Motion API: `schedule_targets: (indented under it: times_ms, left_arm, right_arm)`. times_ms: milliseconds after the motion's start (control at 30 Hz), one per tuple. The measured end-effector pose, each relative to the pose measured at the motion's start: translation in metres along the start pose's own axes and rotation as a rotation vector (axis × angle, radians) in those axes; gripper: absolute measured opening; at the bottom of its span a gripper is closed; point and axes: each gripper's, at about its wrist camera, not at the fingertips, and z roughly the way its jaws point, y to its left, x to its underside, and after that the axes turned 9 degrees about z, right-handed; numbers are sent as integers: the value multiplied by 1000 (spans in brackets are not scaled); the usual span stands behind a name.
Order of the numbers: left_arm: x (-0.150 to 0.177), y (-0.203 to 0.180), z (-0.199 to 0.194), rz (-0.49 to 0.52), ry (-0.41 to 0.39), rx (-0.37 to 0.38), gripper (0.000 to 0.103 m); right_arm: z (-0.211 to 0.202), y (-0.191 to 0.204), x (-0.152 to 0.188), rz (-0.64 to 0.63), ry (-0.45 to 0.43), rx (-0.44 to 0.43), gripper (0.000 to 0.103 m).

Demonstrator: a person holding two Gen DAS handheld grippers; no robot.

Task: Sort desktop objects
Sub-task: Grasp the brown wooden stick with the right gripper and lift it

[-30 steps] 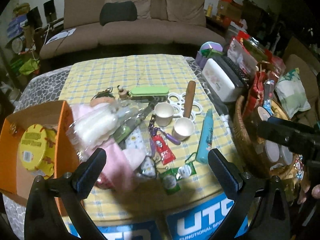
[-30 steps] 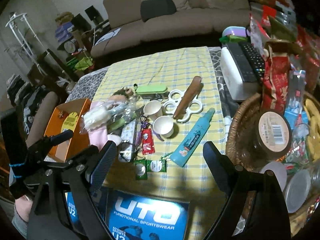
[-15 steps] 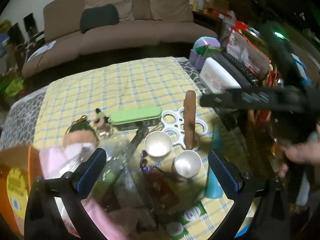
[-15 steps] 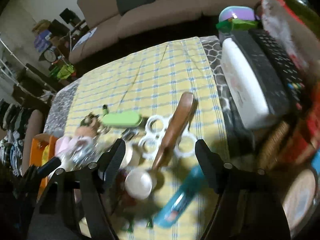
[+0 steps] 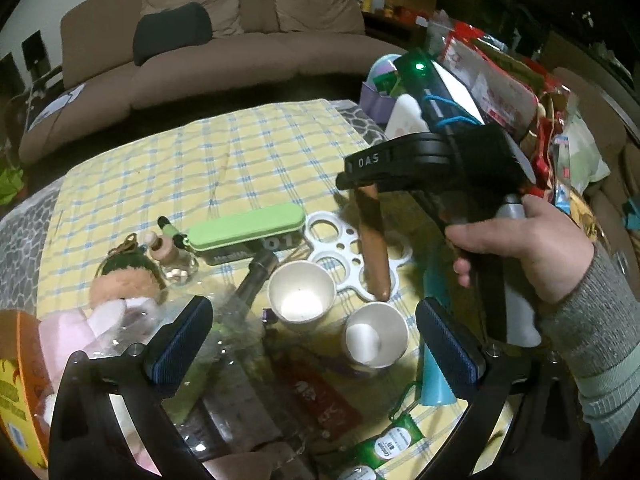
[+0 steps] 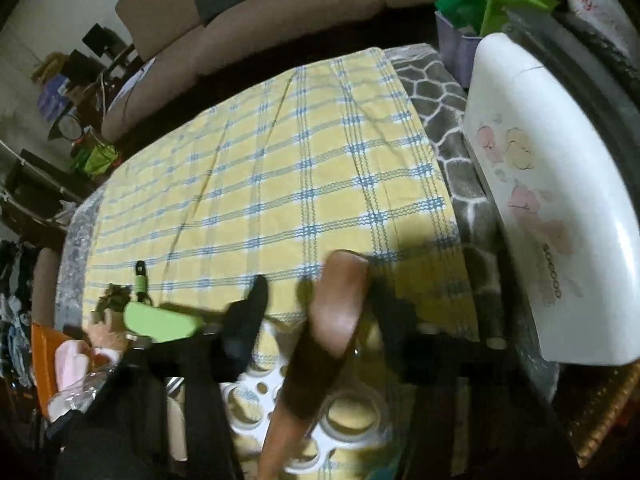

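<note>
A brown wooden handle (image 6: 336, 312) lies across a white plastic ring holder (image 6: 352, 412) on the yellow checked cloth (image 6: 280, 168). My right gripper (image 6: 316, 304) straddles the handle's far end. Its jaws are closing, with a gap still showing at the left finger (image 6: 248, 320). In the left wrist view the right gripper (image 5: 360, 188), held by a hand (image 5: 520, 248), hangs over the wooden handle (image 5: 374, 248). My left gripper (image 5: 316, 344) stands open and holds nothing, above two paper cups (image 5: 302, 296) and a red sachet (image 5: 316, 396).
A green case (image 5: 244, 224), a small corked bottle (image 5: 174, 260), a doll (image 5: 120, 284), a teal tube (image 5: 434, 380) and green packets (image 5: 384, 444) crowd the cloth. An orange box (image 5: 16, 380) stands at the left, a white box (image 6: 540, 200) and snack bags (image 5: 504, 96) at the right.
My right gripper has dropped forward onto the wooden handle and its jaws have narrowed around it. The left gripper has moved forward and lower over the cups, still open.
</note>
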Motion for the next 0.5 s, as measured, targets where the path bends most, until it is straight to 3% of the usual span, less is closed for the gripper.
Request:
schedule_targets:
  times_ms: [233,500]
  left_arm:
    - [2,-10,3,41,-6,15,103]
    - [-12,-39,0,150,-71,4,103]
  right_arm:
    - [-26,-9,5,35,-36,-109,26]
    - [-82,5,20,-33,-99,-188,26]
